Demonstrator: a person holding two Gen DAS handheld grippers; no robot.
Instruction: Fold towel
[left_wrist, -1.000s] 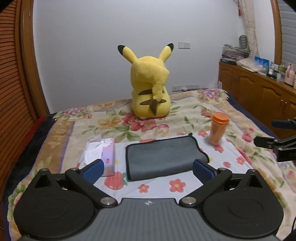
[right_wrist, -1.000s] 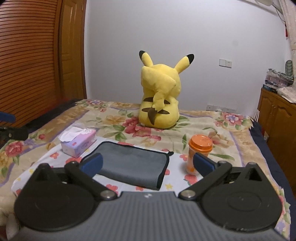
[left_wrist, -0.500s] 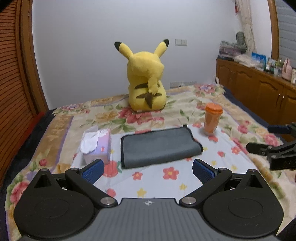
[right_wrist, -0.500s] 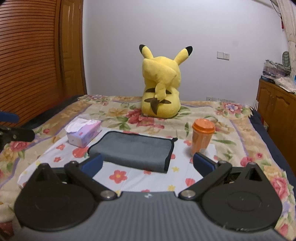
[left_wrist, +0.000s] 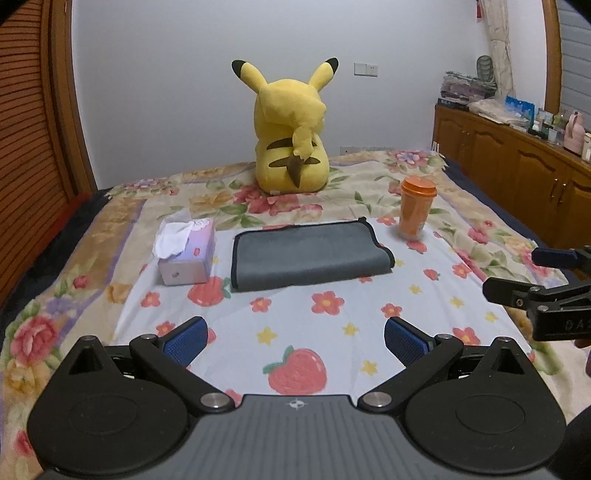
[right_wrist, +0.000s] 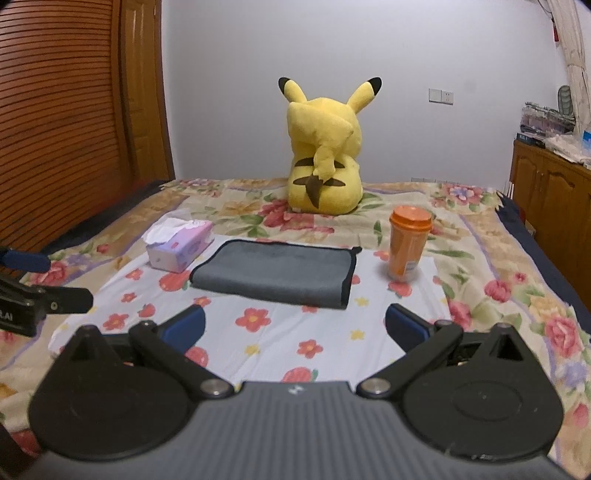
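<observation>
A grey towel (left_wrist: 310, 253) with black edging lies folded flat on the white flowered sheet (left_wrist: 332, 332) on the bed; it also shows in the right wrist view (right_wrist: 273, 271). My left gripper (left_wrist: 293, 339) is open and empty, held well short of the towel. My right gripper (right_wrist: 293, 325) is open and empty, also back from the towel. The right gripper's fingers (left_wrist: 517, 291) show at the right edge of the left wrist view, and the left gripper's fingers (right_wrist: 55, 299) at the left edge of the right wrist view.
A tissue box (left_wrist: 186, 251) sits left of the towel, an orange cup (left_wrist: 415, 206) to its right, and a yellow plush toy (left_wrist: 291, 144) behind. A wooden cabinet (left_wrist: 517, 170) runs along the right wall; a slatted wooden door (right_wrist: 62, 122) stands at left.
Both grippers have pulled back from the towel, which now sits farther away in both views. The towel has not moved and both grippers stay open.
</observation>
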